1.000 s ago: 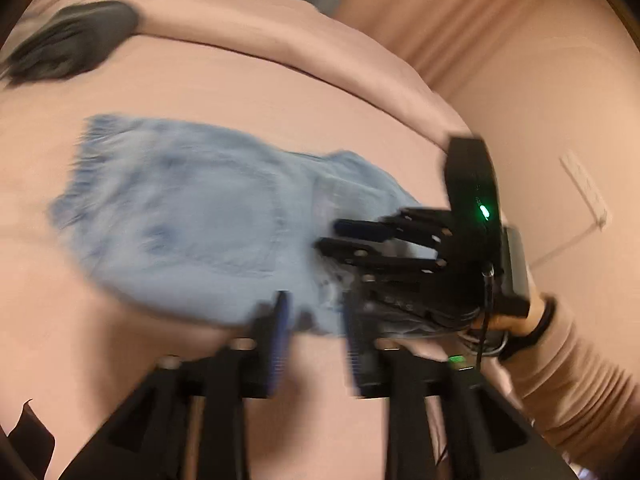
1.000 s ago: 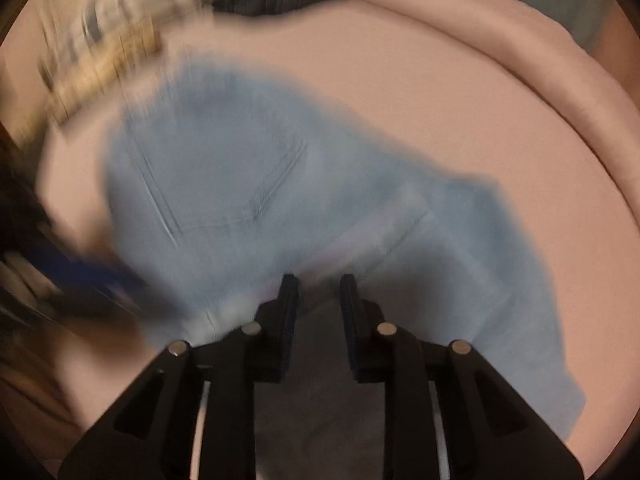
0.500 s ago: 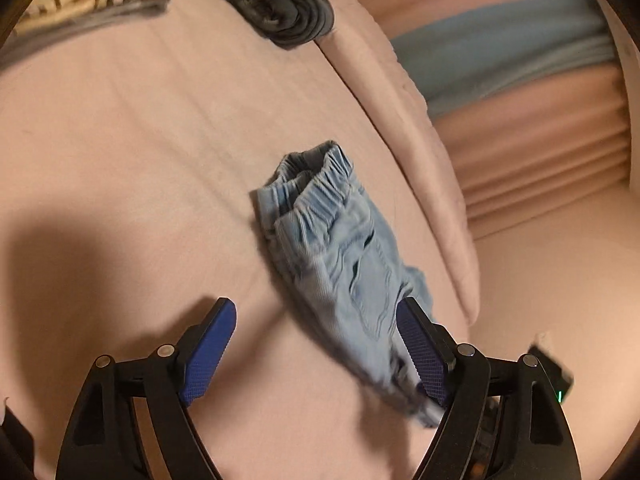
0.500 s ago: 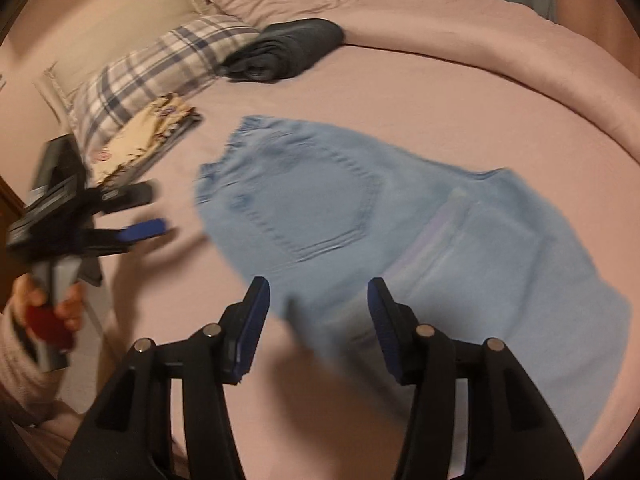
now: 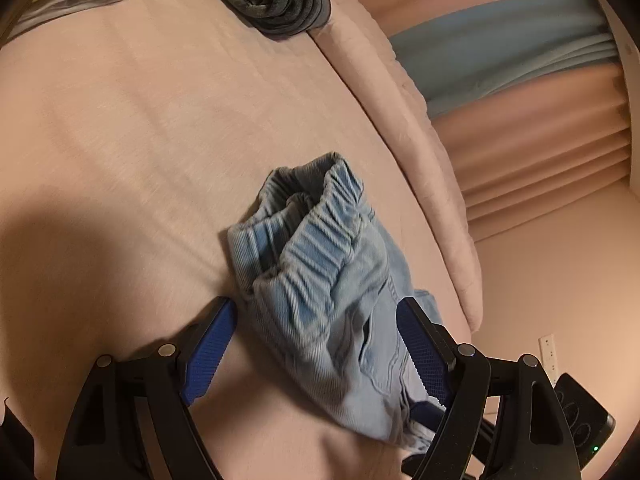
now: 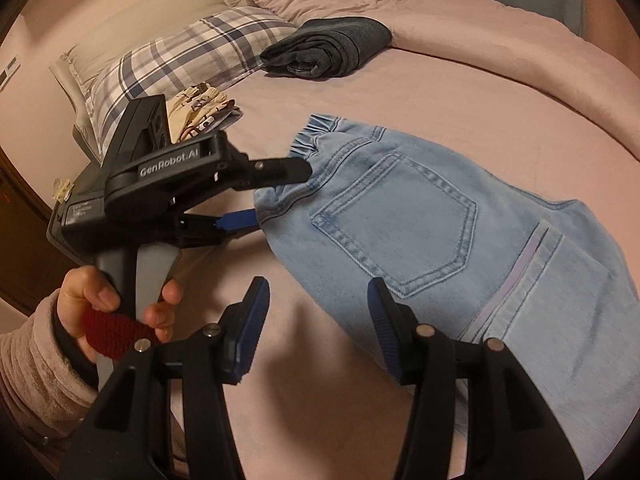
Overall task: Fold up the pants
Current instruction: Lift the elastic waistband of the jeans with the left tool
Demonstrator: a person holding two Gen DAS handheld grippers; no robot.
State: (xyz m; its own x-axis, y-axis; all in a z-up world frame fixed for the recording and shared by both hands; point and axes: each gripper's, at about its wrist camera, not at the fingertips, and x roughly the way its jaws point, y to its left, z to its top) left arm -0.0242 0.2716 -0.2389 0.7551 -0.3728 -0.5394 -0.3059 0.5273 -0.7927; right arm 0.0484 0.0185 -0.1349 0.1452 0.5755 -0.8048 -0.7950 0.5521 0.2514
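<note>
1. A bed (image 6: pixel 460 92) covered in a smooth pale pink sheet filled both views, and a thick pink duvet (image 6: pixel 500 28) was bunched along its far edge.
2. At the head of the bed lay a blue-and-white plaid pillow (image 6: pixel 188 52), with a plain grey-white pillow (image 6: pixel 144 12) behind it.
3. A printed cream cloth (image 6: pixel 200 110), folded flat, sat just beside the plaid pillow.
4. A dark grey garment (image 6: pixel 332 52), soft and folded into a thick roll, rested near the duvet.
5. In the left wrist view, pleated pink curtains with a light blue band (image 5: pixel 500 48) hung beyond the bed, and a white wall socket (image 5: pixel 547 350) showed low on the pink wall.
6. The pants (image 6: pixel 440 240) were light blue denim, lying on the sheet with a stitched back pocket facing up and a pale stripe running down the leg.
7. Their gathered elastic waistband (image 5: pixel 320 236) was ribbed and puckered, and it stood slightly raised off the sheet.
8. The left gripper (image 6: pixel 280 192) was spread wide, its two blue textured pads on either side of the waistband corner, one finger above the cloth and one below at the sheet.
9. The right gripper (image 6: pixel 316 320) was also released, its jaws apart over the lower edge of the pants and grasping nothing.
10. The left hand (image 6: pixel 116 312), in a fuzzy pink sleeve, held the grey handle.
</note>
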